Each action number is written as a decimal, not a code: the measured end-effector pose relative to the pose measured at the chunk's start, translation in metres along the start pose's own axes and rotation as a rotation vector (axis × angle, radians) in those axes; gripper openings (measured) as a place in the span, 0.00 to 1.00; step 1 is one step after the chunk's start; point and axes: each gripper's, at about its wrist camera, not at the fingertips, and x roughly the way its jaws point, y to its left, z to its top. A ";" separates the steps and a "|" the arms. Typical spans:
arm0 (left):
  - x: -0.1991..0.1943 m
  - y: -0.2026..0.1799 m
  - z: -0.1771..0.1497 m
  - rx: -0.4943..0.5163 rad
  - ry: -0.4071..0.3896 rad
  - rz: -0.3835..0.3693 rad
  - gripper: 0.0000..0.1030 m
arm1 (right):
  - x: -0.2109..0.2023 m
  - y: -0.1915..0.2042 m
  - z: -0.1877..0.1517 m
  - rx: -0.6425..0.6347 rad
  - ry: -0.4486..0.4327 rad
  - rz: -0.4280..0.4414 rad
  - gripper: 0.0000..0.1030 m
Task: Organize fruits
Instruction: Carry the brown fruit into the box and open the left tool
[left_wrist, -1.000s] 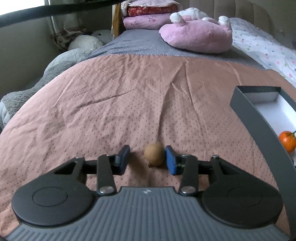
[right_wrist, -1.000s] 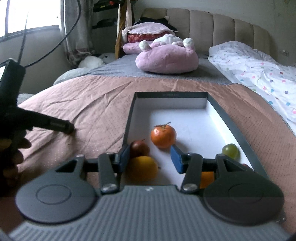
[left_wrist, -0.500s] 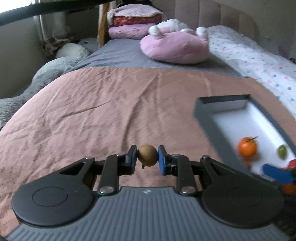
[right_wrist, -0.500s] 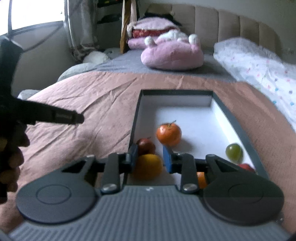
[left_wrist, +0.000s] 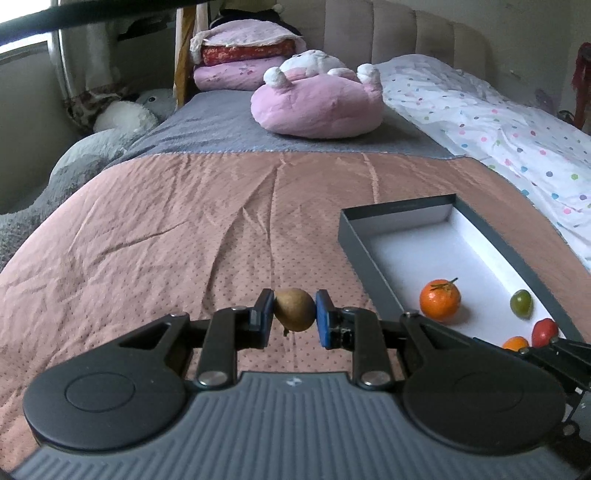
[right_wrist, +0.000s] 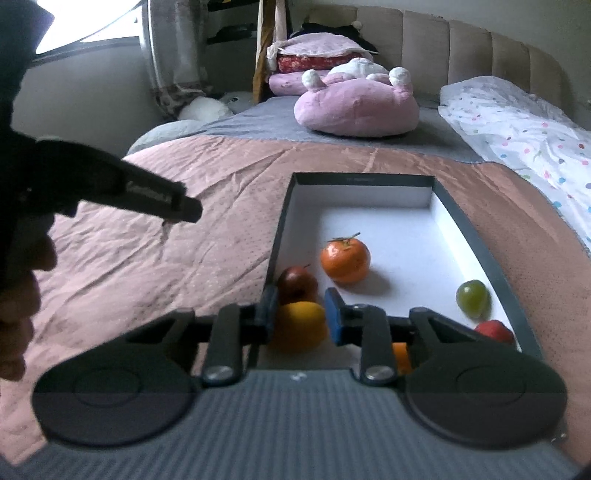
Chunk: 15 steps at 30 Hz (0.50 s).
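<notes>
My left gripper (left_wrist: 293, 314) is shut on a small brown fruit (left_wrist: 294, 309), held above the pink bedspread left of the grey box (left_wrist: 369, 254). In the right wrist view my right gripper (right_wrist: 301, 314) reaches into the near left corner of the box (right_wrist: 469, 236). Its jaws are closing, and both pads touch a yellow fruit (right_wrist: 299, 328) between them. Just behind it sits a dark red fruit (right_wrist: 297, 284). A tangerine (right_wrist: 345, 260), a green grape (right_wrist: 472, 297) and a red fruit (right_wrist: 493, 330) also lie in the box.
A pink plush cushion (left_wrist: 317, 107) and stacked pillows (left_wrist: 243, 62) lie at the head of the bed. A dotted white quilt (left_wrist: 498, 122) covers the right side. A hand (right_wrist: 18, 295) holds the left tool at the left edge.
The left gripper closed on the brown fruit, lifted it off the bedspread and swung right toward the box. The right gripper's jaws narrowed around the yellow fruit without moving away.
</notes>
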 end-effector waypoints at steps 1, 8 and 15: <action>-0.002 -0.001 0.001 0.003 -0.003 -0.003 0.28 | -0.002 -0.001 0.000 0.001 -0.002 -0.005 0.29; -0.019 -0.020 0.008 0.031 -0.026 -0.028 0.28 | -0.019 -0.015 0.000 0.012 -0.008 -0.054 0.23; -0.037 -0.051 0.012 0.073 -0.043 -0.061 0.28 | -0.036 -0.040 -0.008 0.049 0.022 -0.110 0.23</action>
